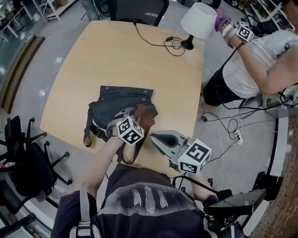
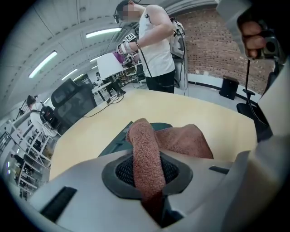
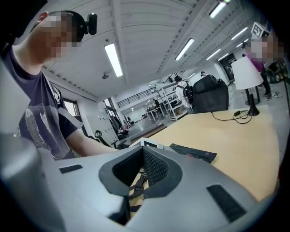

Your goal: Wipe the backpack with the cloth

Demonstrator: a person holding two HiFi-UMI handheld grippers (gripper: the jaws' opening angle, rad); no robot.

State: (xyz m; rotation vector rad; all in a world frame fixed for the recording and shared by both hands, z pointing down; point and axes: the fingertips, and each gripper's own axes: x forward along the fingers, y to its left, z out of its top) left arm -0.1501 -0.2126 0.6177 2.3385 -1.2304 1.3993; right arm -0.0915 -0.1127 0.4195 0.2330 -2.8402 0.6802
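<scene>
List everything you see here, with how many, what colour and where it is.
table: one, light wood, centre
backpack: one, dark grey, table's near side
cloth: one, reddish-brown, on the backpack
lamp: one, white shade, table's far right corner
cable: one, black, tabletop by the lamp
office chairs: at least two, black, far end and left
second person: one, white shirt, right of table
left gripper: one, grey, jaws shut on the cloth
right gripper: one, grey, jaws together, right of the backpack
</scene>
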